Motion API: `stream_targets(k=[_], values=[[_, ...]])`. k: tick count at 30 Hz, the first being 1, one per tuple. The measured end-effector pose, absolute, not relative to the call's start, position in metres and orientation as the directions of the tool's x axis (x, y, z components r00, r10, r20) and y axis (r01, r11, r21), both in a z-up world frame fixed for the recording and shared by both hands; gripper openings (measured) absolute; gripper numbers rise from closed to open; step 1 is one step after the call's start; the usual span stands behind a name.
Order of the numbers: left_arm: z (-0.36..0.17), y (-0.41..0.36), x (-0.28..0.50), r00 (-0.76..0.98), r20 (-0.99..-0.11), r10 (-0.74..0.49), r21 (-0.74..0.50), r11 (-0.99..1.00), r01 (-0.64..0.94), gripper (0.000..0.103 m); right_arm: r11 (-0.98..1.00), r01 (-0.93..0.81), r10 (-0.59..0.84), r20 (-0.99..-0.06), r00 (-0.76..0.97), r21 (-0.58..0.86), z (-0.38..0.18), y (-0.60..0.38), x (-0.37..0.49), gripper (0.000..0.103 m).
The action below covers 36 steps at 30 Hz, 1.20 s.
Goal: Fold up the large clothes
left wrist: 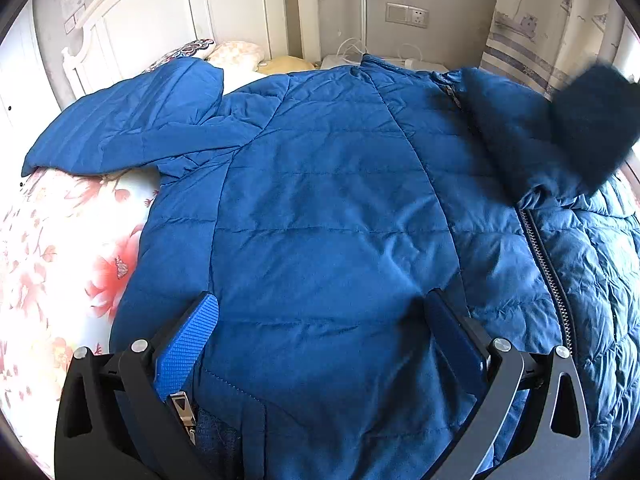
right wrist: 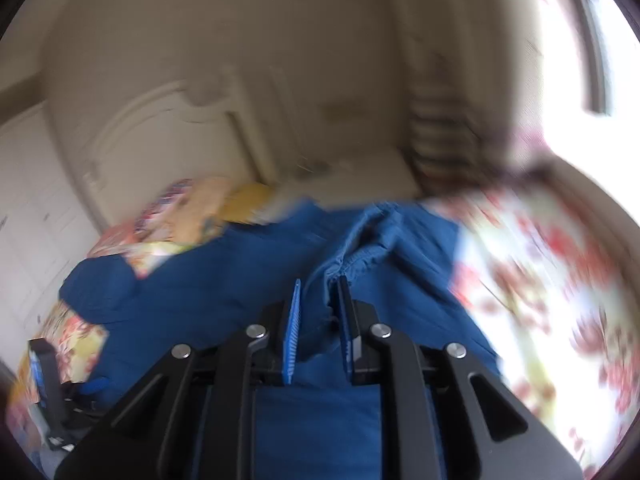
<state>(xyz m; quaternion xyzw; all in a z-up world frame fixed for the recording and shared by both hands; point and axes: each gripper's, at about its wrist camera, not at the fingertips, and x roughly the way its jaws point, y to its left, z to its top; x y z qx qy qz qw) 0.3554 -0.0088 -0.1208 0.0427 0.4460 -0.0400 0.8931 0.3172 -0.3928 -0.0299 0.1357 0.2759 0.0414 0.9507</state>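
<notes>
A blue quilted jacket (left wrist: 328, 208) lies spread on the bed, one sleeve (left wrist: 132, 120) stretched to the far left and its zip (left wrist: 548, 264) running down the right side. My left gripper (left wrist: 320, 316) stands open over the jacket's near hem, its pads (left wrist: 188, 344) wide apart and pressing nothing. The right wrist view is blurred. There my right gripper (right wrist: 320, 286) is shut on a gathered fold of the jacket (right wrist: 352, 256), which is pinched between its pads. A dark blurred shape (left wrist: 592, 120) hangs over the jacket's far right part.
The bed has a floral sheet (left wrist: 52, 264) and a white headboard (left wrist: 160, 12). Pillows (left wrist: 236, 52) lie at its head, beside a wall socket (left wrist: 408, 14) and white cables (left wrist: 352, 48). A patterned curtain (left wrist: 532, 28) hangs at the right, next to a bright window (right wrist: 568, 80).
</notes>
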Motion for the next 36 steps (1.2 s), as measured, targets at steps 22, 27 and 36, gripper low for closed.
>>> stream_targets(k=[22, 27, 36], values=[[-0.101, -0.058, 0.408, 0.502, -0.726, -0.47, -0.366, 0.882, 0.297, 0.098, 0.898, 0.136, 0.182, -0.634, 0.752, 0.419, -0.104, -0.465, 0.317, 0.066], [-0.13, -0.03, 0.439, 0.442, -0.533, -0.721, -0.755, 0.642, 0.137, 0.098, 0.872, 0.134, 0.215, -0.614, 0.759, 0.471, -0.118, -0.477, 0.323, 0.066], [-0.169, 0.003, 0.445, 0.501, -0.046, -0.864, -0.996, 0.003, -0.086, 0.098, 0.861, 0.125, 0.232, -0.6, 0.765, 0.493, -0.113, -0.473, 0.323, 0.067]])
